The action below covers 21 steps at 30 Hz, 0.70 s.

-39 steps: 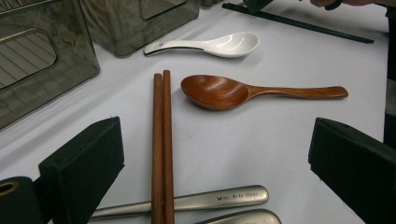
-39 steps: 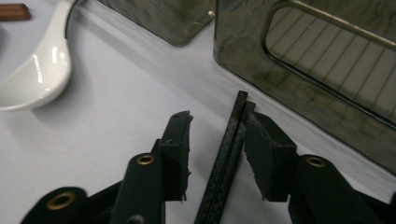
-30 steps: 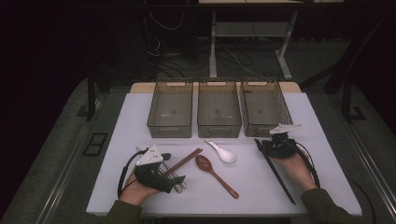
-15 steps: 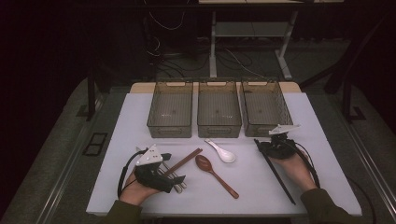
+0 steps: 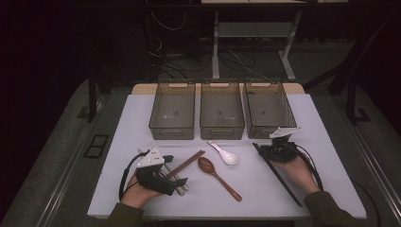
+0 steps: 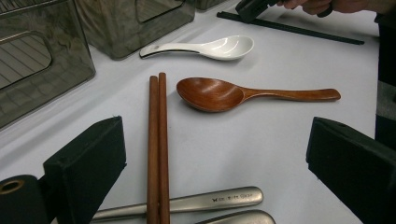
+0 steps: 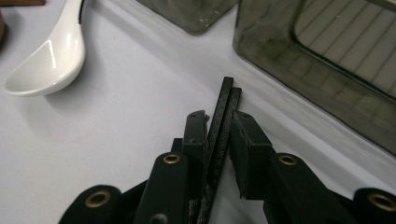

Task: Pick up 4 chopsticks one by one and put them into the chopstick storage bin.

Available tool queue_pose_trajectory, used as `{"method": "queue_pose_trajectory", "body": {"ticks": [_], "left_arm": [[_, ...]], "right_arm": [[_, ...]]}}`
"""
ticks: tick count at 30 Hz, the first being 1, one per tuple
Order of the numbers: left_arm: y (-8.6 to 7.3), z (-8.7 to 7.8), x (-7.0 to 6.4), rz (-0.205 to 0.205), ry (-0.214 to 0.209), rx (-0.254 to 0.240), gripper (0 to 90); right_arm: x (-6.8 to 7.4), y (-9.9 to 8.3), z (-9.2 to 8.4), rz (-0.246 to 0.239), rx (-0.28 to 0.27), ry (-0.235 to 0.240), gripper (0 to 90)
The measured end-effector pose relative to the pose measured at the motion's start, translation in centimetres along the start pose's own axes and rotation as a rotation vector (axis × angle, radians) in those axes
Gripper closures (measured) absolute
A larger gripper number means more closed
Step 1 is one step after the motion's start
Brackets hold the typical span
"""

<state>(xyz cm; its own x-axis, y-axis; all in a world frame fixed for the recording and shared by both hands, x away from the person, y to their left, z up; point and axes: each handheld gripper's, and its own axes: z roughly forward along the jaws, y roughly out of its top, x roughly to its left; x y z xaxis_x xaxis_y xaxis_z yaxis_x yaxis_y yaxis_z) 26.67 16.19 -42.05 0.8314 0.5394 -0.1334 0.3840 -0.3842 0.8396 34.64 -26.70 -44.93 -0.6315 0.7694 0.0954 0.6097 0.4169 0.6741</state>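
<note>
A pair of black chopsticks lies on the white table at the right. My right gripper is at their far end, and its jaws have just been closing. The pads now pinch the black chopsticks, so the right gripper is shut on them. My left gripper rests open at the front left. Brown chopsticks run between the wide jaws of the left gripper, untouched, lying over metal utensils. A wooden spoon and a white spoon lie beyond.
Three smoky clear bins stand in a row at the back of the table, the right one just beyond the right gripper. The white spoon and wooden spoon lie mid-table between the hands.
</note>
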Motion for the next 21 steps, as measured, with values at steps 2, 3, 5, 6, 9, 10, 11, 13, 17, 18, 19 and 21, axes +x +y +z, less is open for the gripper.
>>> {"method": "queue_pose_trajectory", "body": {"ticks": [2,3,5,6,9,10,11,13,17,18,19,21], "left_arm": [[0.0,0.0,0.0,-0.001,-0.001,-0.002,3.8],[0.0,0.0,0.0,-0.001,-0.001,-0.003,3.8],[0.0,0.0,0.0,-0.001,-0.002,-0.002,3.9],[0.0,0.0,0.0,-0.001,-0.002,-0.003,3.9],[0.0,-0.1,0.0,-0.001,-0.003,-0.002,3.9],[0.0,0.0,0.0,-0.001,-0.003,-0.003,3.9],[0.0,0.0,0.0,-0.001,-0.003,-0.003,3.9],[0.0,0.0,0.0,0.0,-0.004,-0.002,3.9],[0.0,-0.1,0.0,-0.001,-0.005,-0.003,3.9],[0.0,-0.1,0.0,-0.001,-0.005,-0.004,3.9],[0.0,-0.1,0.0,-0.001,-0.005,-0.004,3.9],[0.0,-0.1,0.0,-0.002,-0.007,-0.004,3.9]], "right_arm": [[0.0,0.0,0.0,-0.005,-0.001,0.008,75.9],[0.2,0.0,0.1,-0.013,0.0,0.02,76.0],[0.3,0.1,0.1,-0.018,-0.001,0.029,76.1],[0.5,0.1,0.2,-0.02,0.0,0.037,76.2],[1.0,0.1,0.3,-0.047,0.0,0.075,76.4],[1.2,0.2,0.4,-0.058,0.003,0.088,76.4],[1.6,0.3,0.5,-0.072,0.009,0.107,76.6],[2.0,0.3,0.6,-0.082,0.009,0.126,76.8],[2.3,0.4,0.7,-0.098,0.012,0.143,76.9],[2.4,0.4,0.7,-0.101,0.012,0.15,77.0],[2.5,0.4,0.7,-0.105,0.011,0.153,77.1],[2.6,0.4,0.7,-0.112,0.013,0.168,77.1]]}}
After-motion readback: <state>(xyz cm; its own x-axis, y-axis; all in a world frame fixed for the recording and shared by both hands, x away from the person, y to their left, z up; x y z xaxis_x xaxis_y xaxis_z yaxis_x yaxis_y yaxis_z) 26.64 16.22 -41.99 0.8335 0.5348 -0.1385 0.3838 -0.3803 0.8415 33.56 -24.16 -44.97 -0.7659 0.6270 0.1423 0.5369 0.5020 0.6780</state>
